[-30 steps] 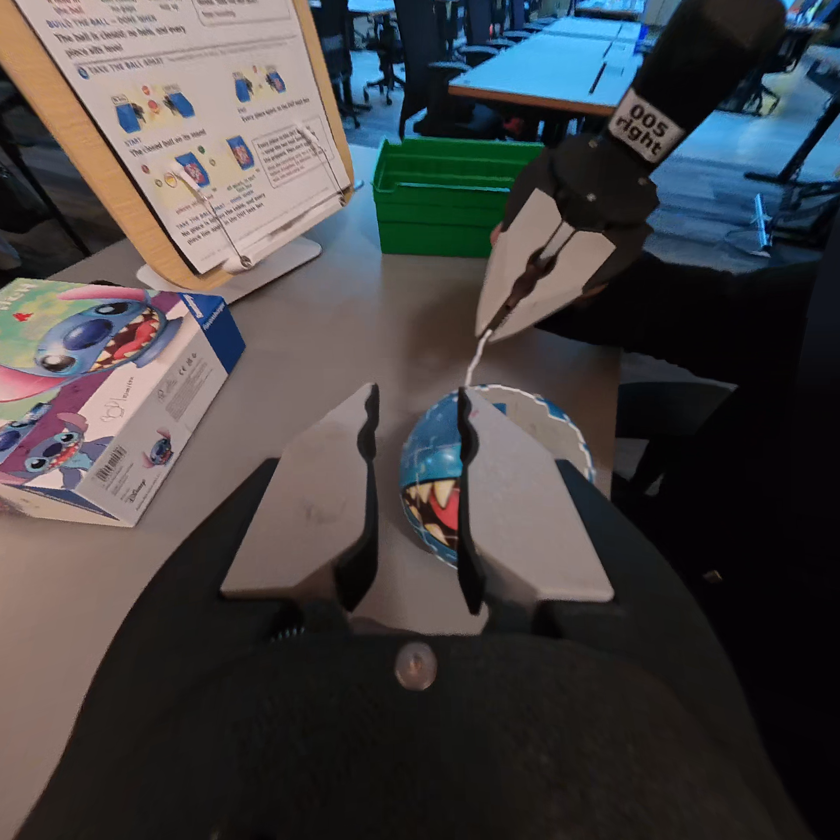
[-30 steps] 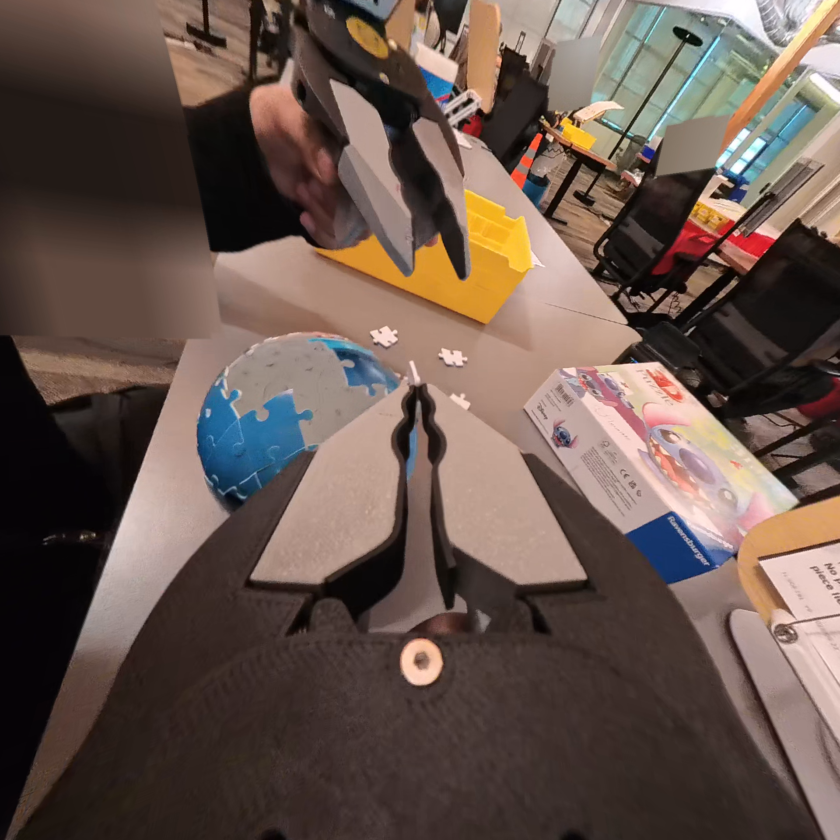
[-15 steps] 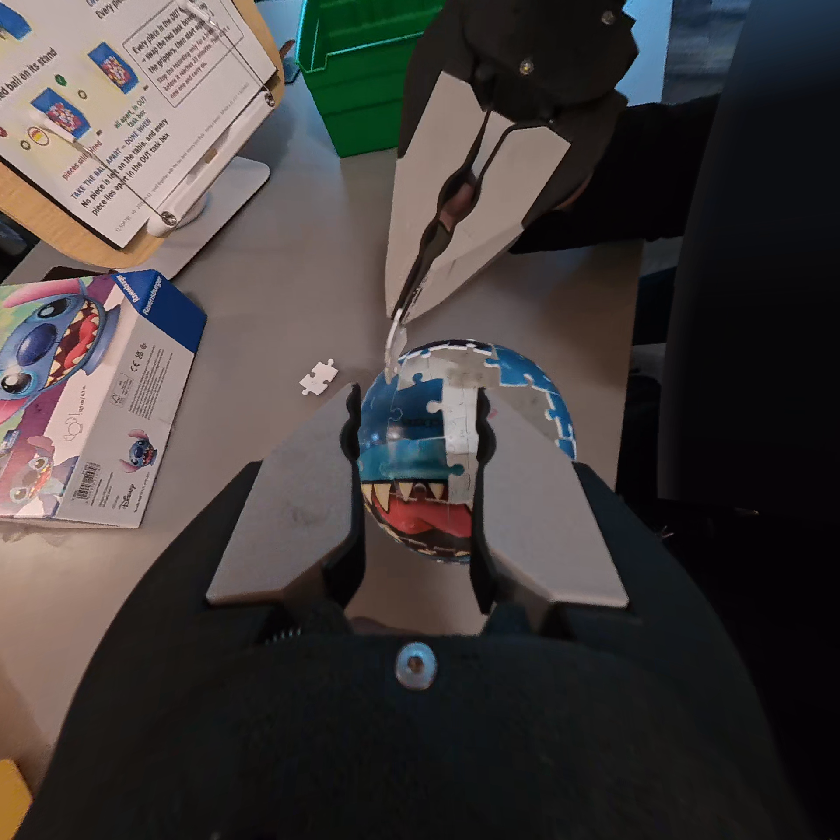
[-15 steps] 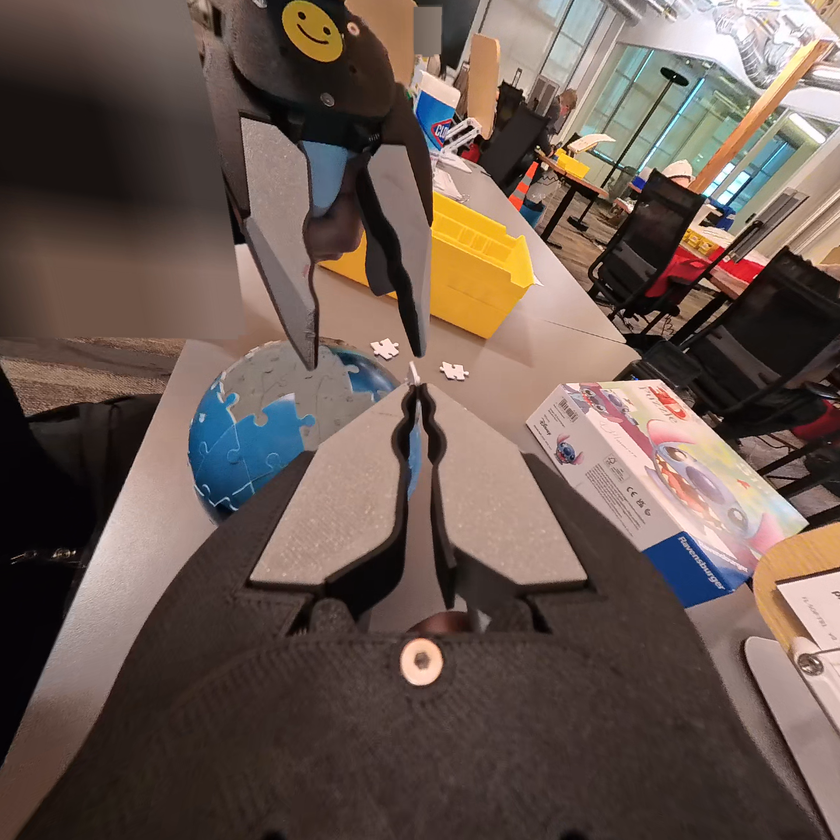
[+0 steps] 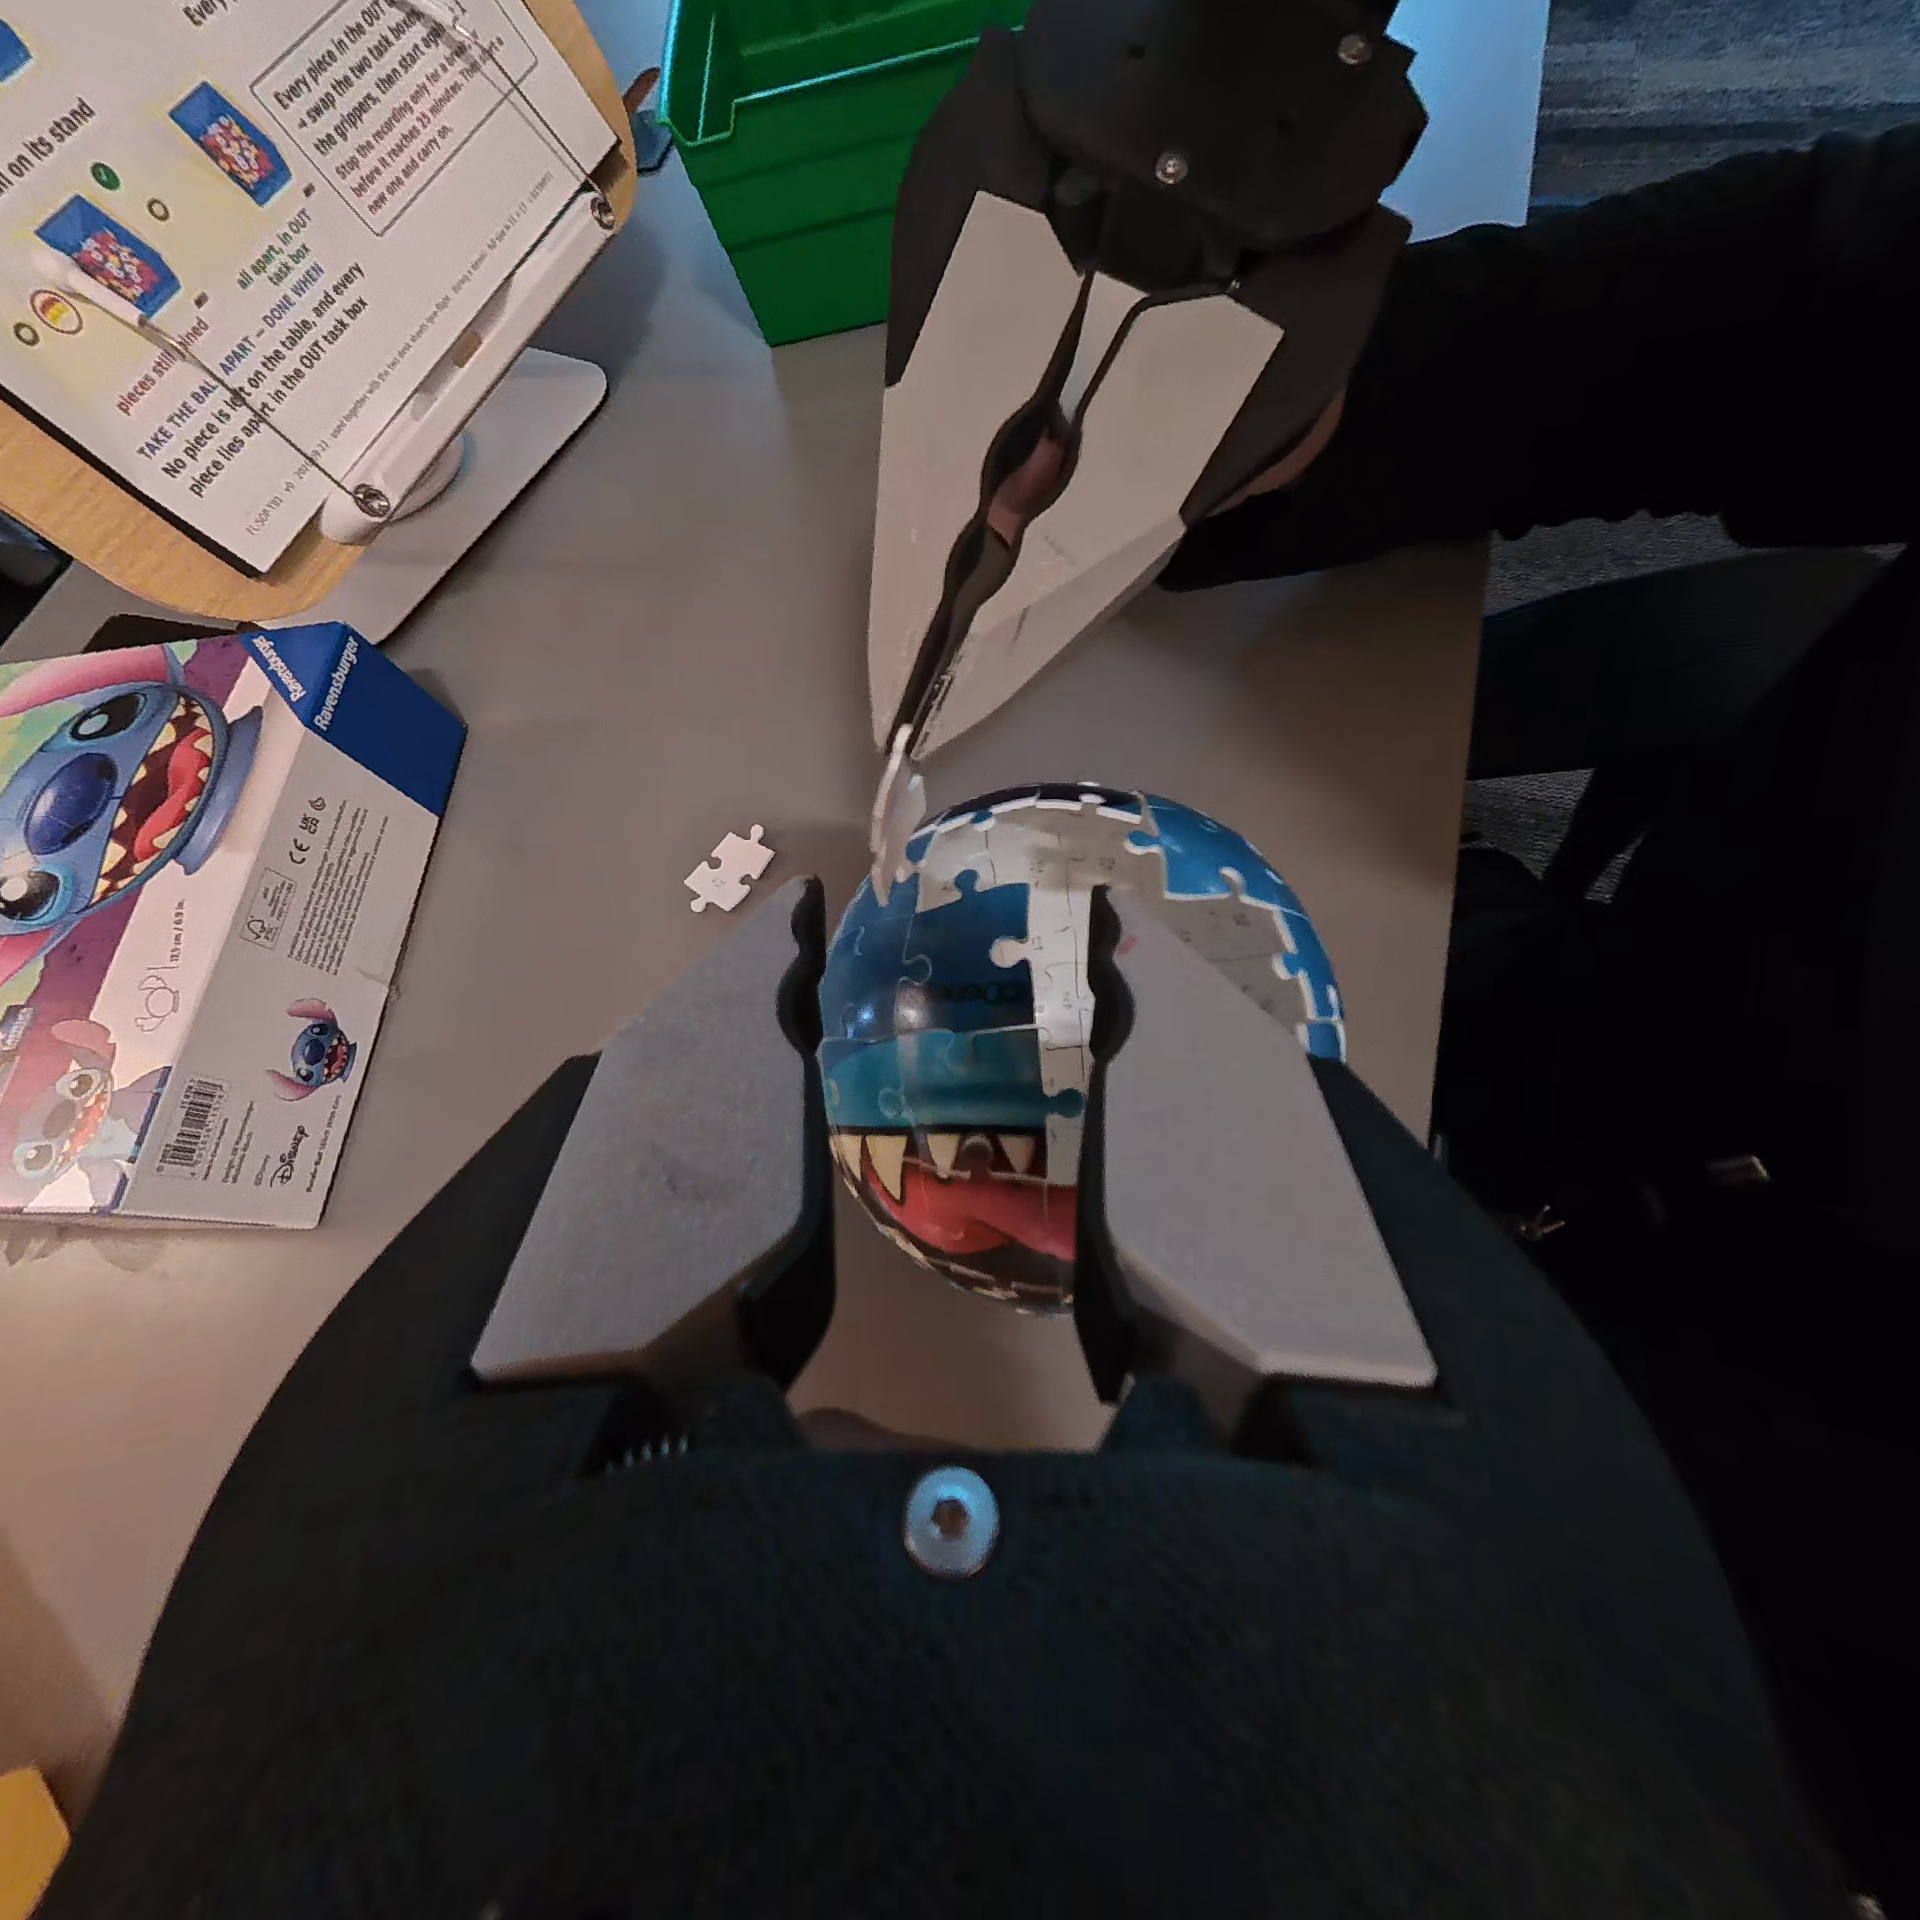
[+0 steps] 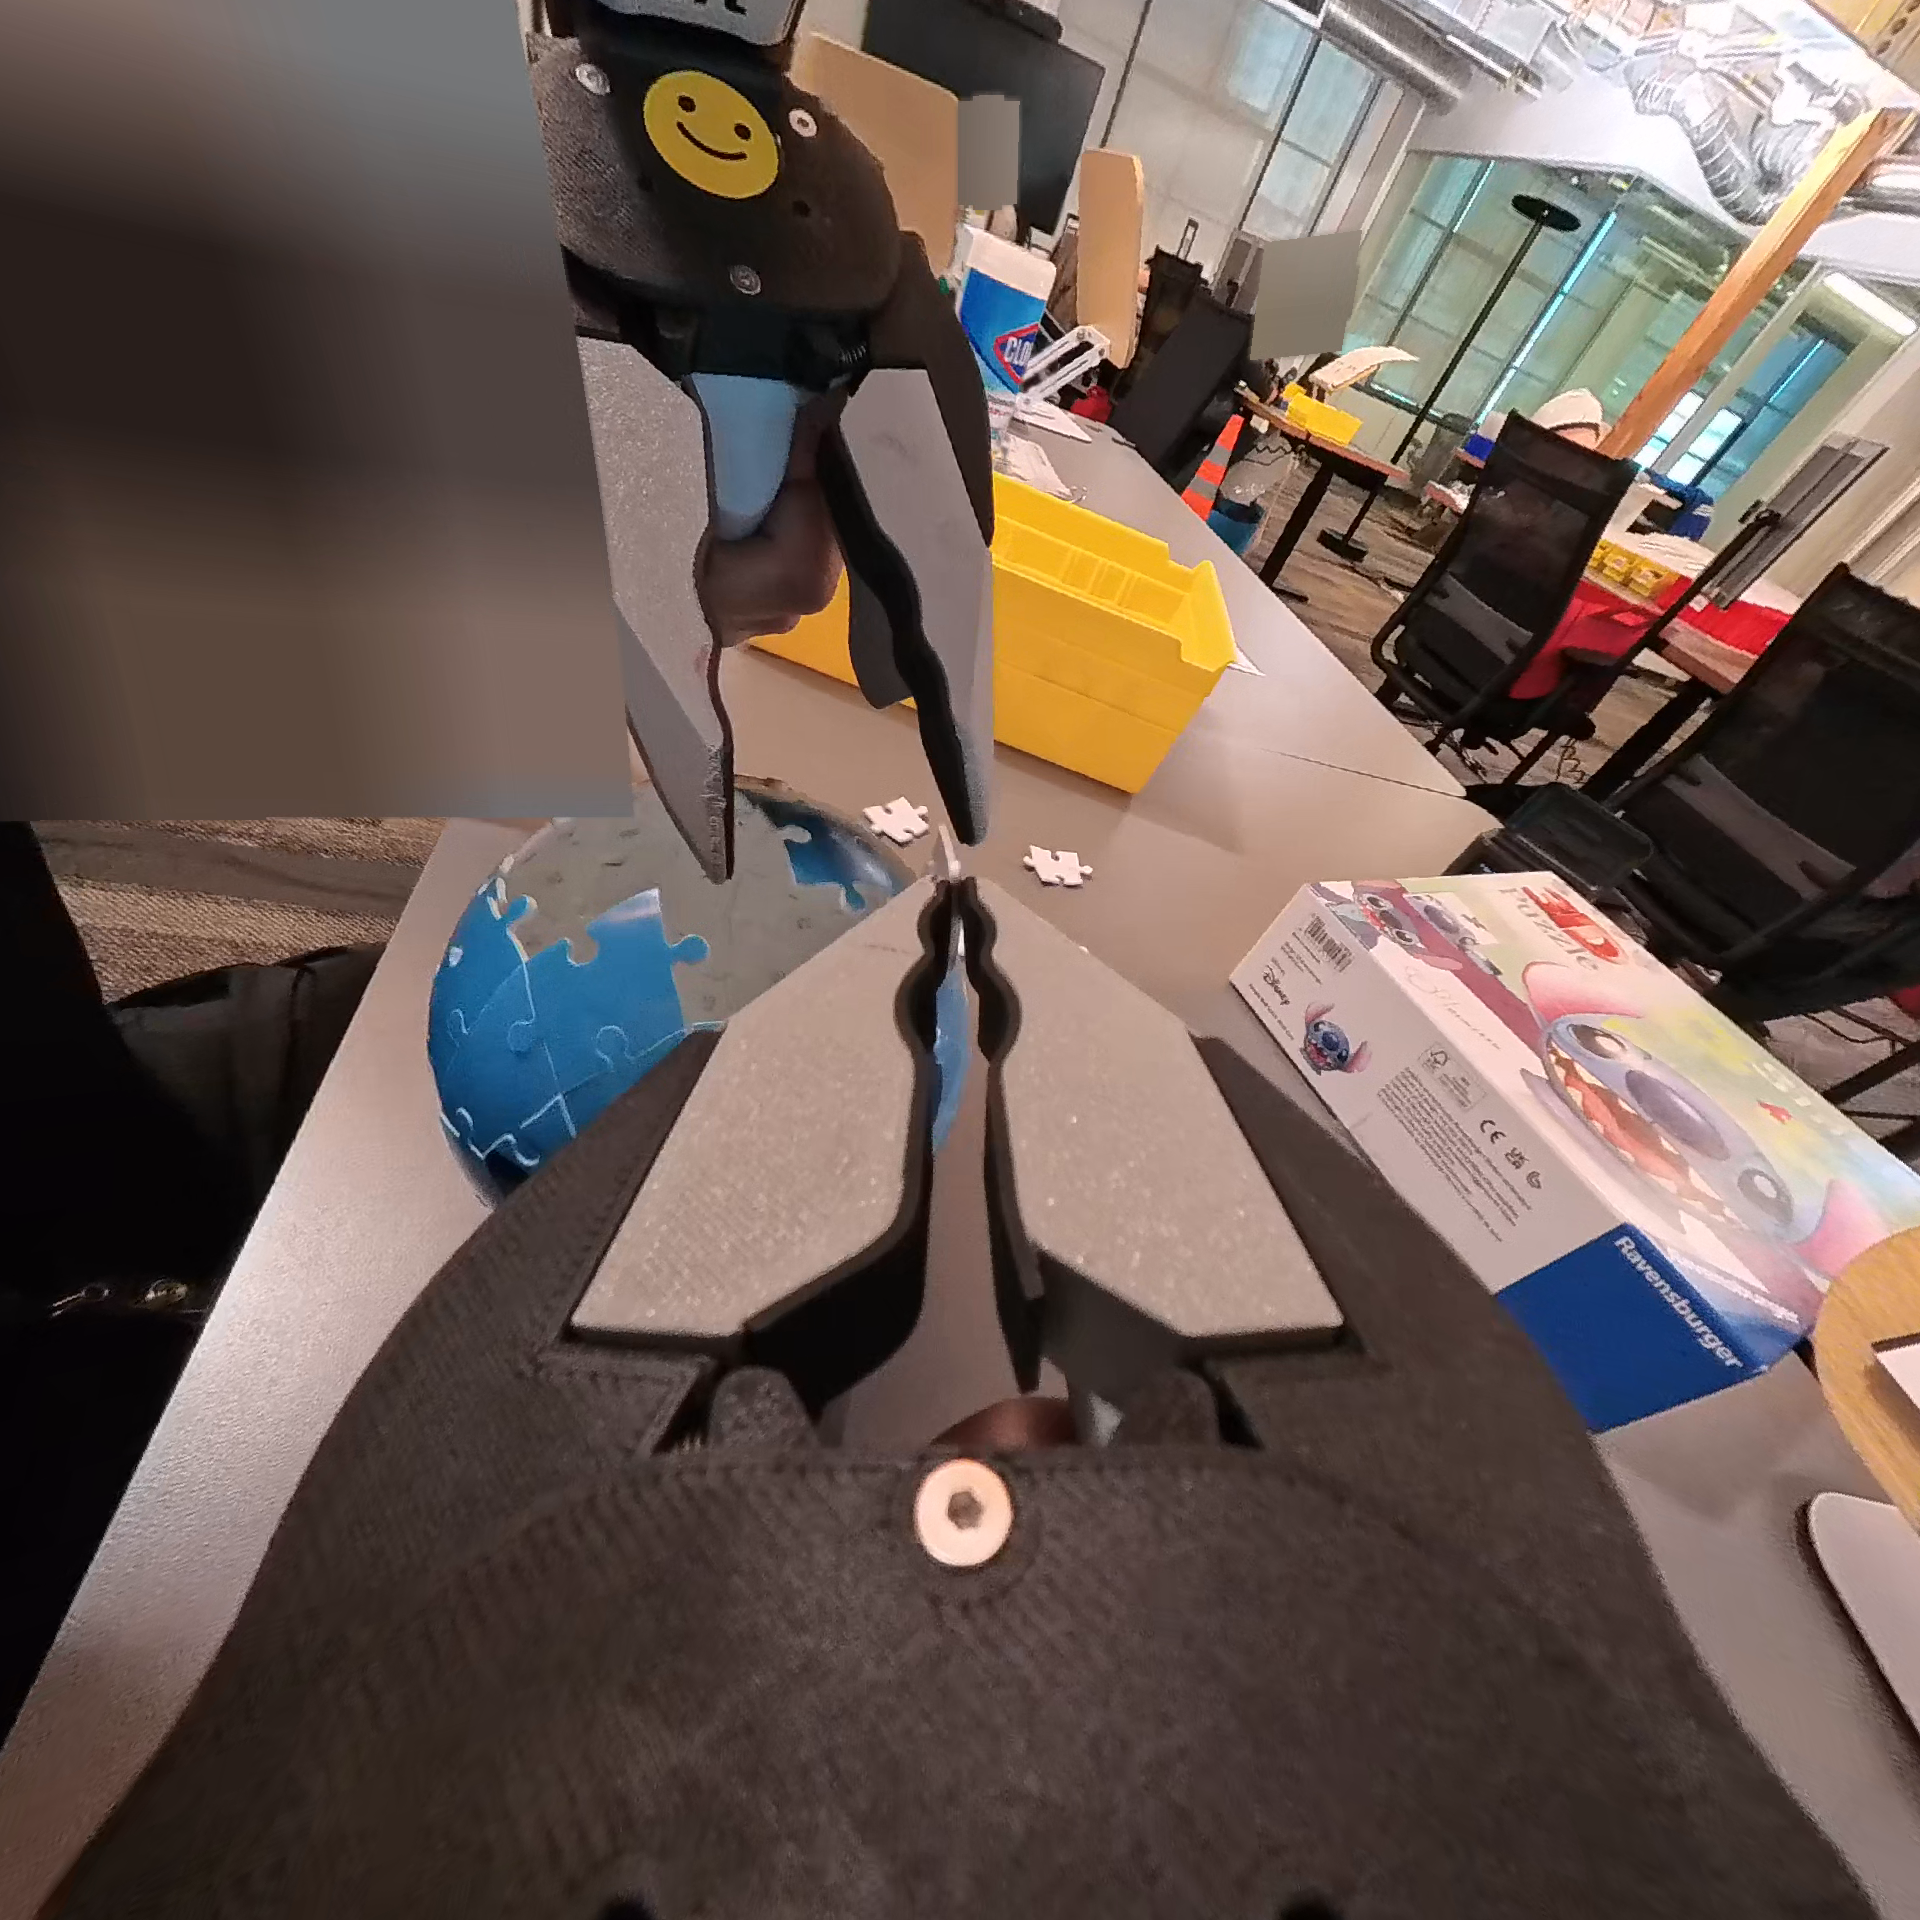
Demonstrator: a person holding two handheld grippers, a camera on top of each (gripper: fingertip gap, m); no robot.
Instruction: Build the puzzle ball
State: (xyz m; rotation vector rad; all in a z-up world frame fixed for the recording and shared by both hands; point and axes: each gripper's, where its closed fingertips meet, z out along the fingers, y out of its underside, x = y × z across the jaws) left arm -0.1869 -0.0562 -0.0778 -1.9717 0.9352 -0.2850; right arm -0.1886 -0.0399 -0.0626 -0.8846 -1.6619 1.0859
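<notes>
The partly built puzzle ball [image 5: 966, 1049], blue with a toothy mouth and a grey unfinished top, sits near the table's edge; it also shows in the right wrist view [image 6: 561, 997]. My left gripper [image 5: 951, 925] is open and hangs over the ball from above, fingers either side of its top; it shows in the right wrist view [image 6: 842, 831] too. My right gripper [image 6: 951, 894] is shut on a white puzzle piece [image 6: 948, 857]. In the left wrist view the right gripper [image 5: 909, 743] holds that piece [image 5: 899, 816] against the ball's upper left rim.
One loose white piece [image 5: 730, 868] lies left of the ball; two loose pieces [image 6: 896, 818] [image 6: 1058, 864] show beyond it. The puzzle box [image 5: 208, 914] lies to the left, with an instruction stand [image 5: 260, 260] and green bin [image 5: 831, 156] behind. A yellow bin [image 6: 1091, 644] stands opposite. The tips of both grippers are at nearly the same place.
My left gripper has swung over the ball, pointing down at it, and opened wider. My right gripper has brought the piece down to the ball's rim.
</notes>
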